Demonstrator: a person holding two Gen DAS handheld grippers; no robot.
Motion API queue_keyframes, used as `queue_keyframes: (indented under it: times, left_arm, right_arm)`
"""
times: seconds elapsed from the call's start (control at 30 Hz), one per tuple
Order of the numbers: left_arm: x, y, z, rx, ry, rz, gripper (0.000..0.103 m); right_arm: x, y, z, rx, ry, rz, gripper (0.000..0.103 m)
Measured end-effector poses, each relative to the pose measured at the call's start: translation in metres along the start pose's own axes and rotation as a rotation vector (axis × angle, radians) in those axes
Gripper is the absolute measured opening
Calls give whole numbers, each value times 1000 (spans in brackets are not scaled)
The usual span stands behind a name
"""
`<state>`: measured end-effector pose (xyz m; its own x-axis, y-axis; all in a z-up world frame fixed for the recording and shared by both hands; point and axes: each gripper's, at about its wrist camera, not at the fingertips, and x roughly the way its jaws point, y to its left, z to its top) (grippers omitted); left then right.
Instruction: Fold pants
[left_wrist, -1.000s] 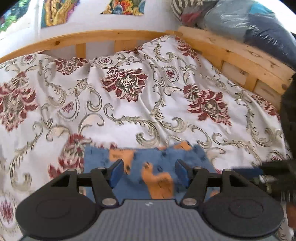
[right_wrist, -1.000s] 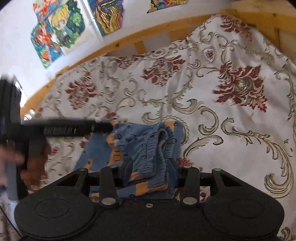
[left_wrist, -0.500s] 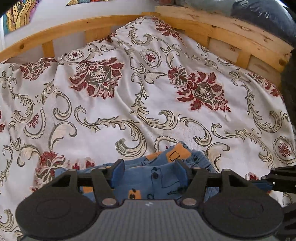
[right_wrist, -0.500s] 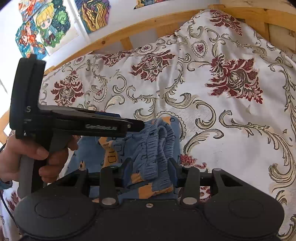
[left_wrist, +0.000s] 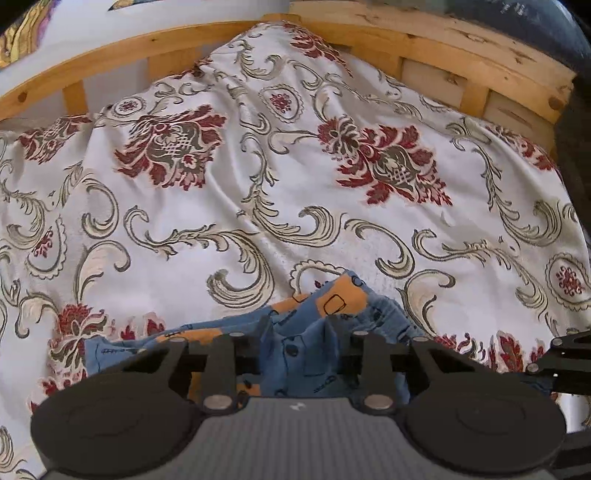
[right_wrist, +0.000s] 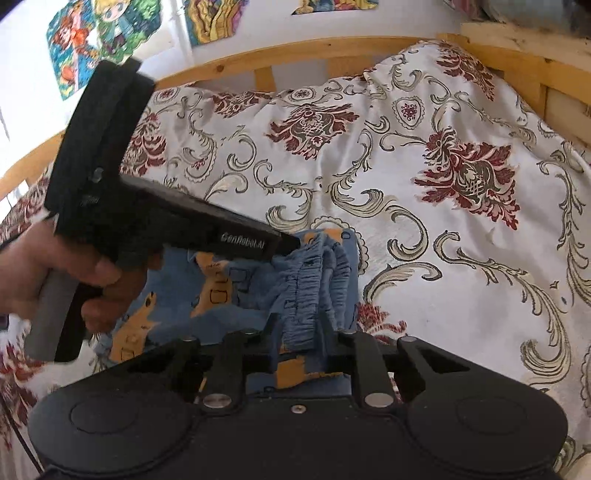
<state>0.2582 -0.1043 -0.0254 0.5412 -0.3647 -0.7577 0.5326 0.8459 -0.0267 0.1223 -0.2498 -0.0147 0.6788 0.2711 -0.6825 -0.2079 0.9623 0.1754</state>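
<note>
I have the left gripper (left_wrist: 299, 332) and right gripper (right_wrist: 297, 328), jaws just closed, each clamped on the blue pants (right_wrist: 221, 291) on the bedspread (left_wrist: 295, 192), ready to lift and fold.

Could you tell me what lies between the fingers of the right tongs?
A bunched fold of the blue pants, at the gathered waistband, pinched by the right tongs that just closed; the right wrist view shows it.
</note>
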Motion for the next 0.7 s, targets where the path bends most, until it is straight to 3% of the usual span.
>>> queue_keyframes:
  times: [0.03,0.2,0.43,0.5,0.57,0.63,0.7]
  left_arm:
    - [0,-1,0,9,-3,-2,24]
    - [-5,8,2,-32,-21,-45,25]
    - [5,2,-7,33,-17,-3,27]
    - [-2,5,-7,12,-42,-12,29]
    - [-14,6,-7,9,-75,-16,40]
    - [-28,8,-11,20,-115,-20,58]
    - [-41,14,-18,-3,-122,-12,64]
  right_arm:
    - [-2,-1,-2,4,2,1,20]
    - [-15,-6,-10,38,3,7,20]
    - [-11,-11,-22,81,43,2,22]
    - [-16,-10,-23,80,36,-9,35]
    - [-23,-8,-22,68,8,-13,36]
    - [-25,-6,-19,49,-18,-8,40]
    - [-24,-3,-15,24,-35,-11,48]
